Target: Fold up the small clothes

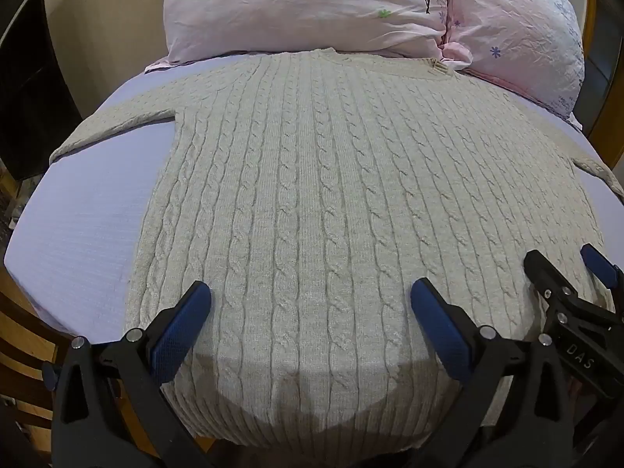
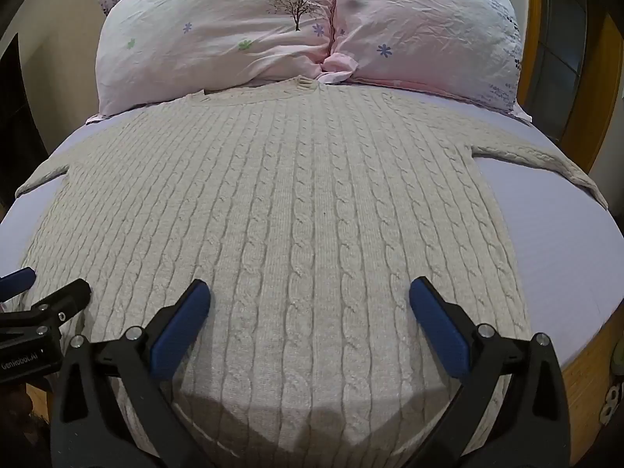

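A cream cable-knit sweater (image 1: 312, 179) lies flat on the lilac bed sheet (image 1: 78, 241), collar toward the pillows, both sleeves spread out to the sides. It also shows in the right wrist view (image 2: 296, 210). My left gripper (image 1: 310, 304) is open and empty, hovering over the hem on the left half. My right gripper (image 2: 310, 304) is open and empty over the hem on the right half. The right gripper's fingers (image 1: 546, 273) show at the right edge of the left wrist view; the left gripper's fingers (image 2: 66, 296) show at the left edge of the right wrist view.
Two pink flowered pillows (image 2: 218, 39) (image 2: 425, 27) lie at the head of the bed, touching the collar. Bare sheet (image 2: 553, 241) lies on both sides of the sweater. A wooden bed frame (image 2: 585, 382) runs around the mattress. A dark cabinet (image 1: 27, 89) stands on the left.
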A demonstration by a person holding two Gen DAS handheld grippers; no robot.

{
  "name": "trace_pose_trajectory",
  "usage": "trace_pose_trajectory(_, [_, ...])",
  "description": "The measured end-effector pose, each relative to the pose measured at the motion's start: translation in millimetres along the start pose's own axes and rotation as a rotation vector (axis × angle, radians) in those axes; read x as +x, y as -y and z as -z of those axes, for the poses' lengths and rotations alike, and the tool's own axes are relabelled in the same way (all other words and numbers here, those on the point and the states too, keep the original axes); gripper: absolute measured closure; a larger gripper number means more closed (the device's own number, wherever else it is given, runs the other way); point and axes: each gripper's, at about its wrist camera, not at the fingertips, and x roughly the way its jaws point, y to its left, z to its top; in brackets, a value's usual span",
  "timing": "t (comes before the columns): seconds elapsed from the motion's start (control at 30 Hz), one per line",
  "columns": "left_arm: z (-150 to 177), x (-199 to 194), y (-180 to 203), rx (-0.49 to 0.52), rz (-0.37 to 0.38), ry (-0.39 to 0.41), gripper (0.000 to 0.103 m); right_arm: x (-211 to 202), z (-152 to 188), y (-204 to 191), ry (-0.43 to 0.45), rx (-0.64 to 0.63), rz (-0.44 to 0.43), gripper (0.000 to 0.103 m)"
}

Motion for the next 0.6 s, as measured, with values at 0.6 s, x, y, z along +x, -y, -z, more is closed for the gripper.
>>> trace_pose_trajectory(0.6, [0.0, 0.1, 0.0, 0.000, -0.001, -0.001, 0.001, 0.2, 0.3, 0.4, -0.002, 0.000, 0.000, 0.002])
